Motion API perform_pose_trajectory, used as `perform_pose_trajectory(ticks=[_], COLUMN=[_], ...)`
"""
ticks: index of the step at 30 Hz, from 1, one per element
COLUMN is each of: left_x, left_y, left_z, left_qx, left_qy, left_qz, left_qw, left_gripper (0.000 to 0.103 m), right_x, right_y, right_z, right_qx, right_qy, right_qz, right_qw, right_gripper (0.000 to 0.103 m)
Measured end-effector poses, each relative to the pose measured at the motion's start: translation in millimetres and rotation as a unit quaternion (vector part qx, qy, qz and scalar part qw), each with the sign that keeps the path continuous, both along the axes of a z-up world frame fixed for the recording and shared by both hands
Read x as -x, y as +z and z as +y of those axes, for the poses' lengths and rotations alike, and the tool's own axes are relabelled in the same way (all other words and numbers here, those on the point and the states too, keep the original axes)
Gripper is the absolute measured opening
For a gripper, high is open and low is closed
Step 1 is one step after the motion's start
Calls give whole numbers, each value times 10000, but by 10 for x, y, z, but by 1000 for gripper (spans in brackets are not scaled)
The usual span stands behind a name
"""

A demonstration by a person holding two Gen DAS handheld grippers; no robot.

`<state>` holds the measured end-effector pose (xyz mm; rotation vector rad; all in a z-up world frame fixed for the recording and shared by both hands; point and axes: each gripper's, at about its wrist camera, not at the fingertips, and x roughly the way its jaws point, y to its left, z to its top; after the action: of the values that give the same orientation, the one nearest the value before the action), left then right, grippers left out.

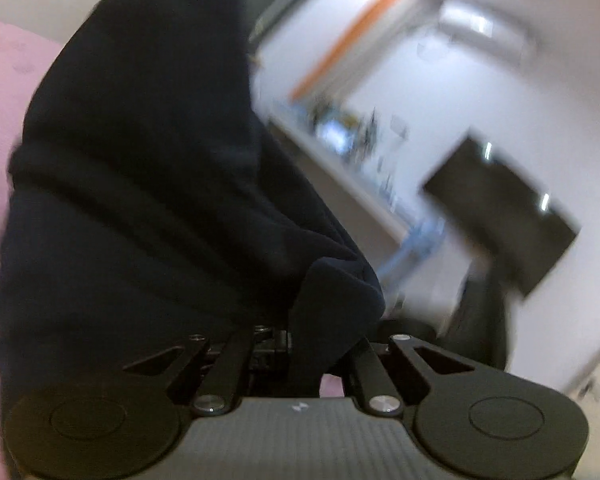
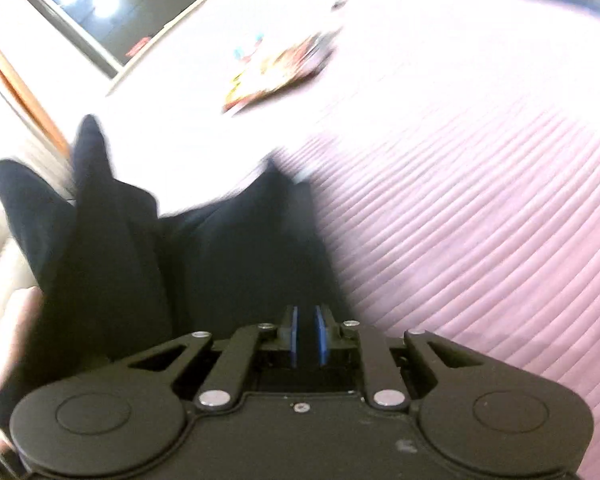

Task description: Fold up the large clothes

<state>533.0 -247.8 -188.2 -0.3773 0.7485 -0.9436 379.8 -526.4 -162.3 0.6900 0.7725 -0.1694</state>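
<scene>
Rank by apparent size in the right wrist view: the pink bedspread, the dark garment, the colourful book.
1. pink bedspread
2. dark garment, though it lies nearer the camera, so this ranking is unsure
3. colourful book, far and blurred

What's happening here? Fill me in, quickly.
A person with a handheld gripper in each hand is folding a dark navy garment over a pink ribbed bedspread. The left gripper is buried in the cloth, which drapes over its fingers and hangs lifted in front of the camera. The right gripper has its blue pads nearly together with dark fabric at them; whether it truly pinches the cloth is unclear. Both views are motion-blurred.
</scene>
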Motion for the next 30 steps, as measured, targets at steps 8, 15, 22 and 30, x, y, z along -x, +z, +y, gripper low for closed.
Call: perform_pose_trajectory(ticks=[8, 15, 22, 30], left_x=[77, 221, 383, 399], left_y=[-492, -438, -157, -616], left_z=[-473, -481, -550, -983], left_qx=[-1280, -1347, -1580, -2586], left_qy=[159, 231, 754, 107], left_qz=[-47, -210, -1202, -1236], left_qw=[9916, 9904, 9772, 9580], left_gripper=[6, 6, 7, 7], right_x=[-562, -1346, -1472, -1715], right_y=[194, -30, 511, -361], right_z=[-246, -17, 267, -222], right_qx=[185, -133, 410, 795], right_qy=[774, 1462, 2048, 892], right_qz=[-488, 66, -888, 730], right_qw=[9956, 9891, 9739, 9901], right_gripper=[81, 82, 17, 71])
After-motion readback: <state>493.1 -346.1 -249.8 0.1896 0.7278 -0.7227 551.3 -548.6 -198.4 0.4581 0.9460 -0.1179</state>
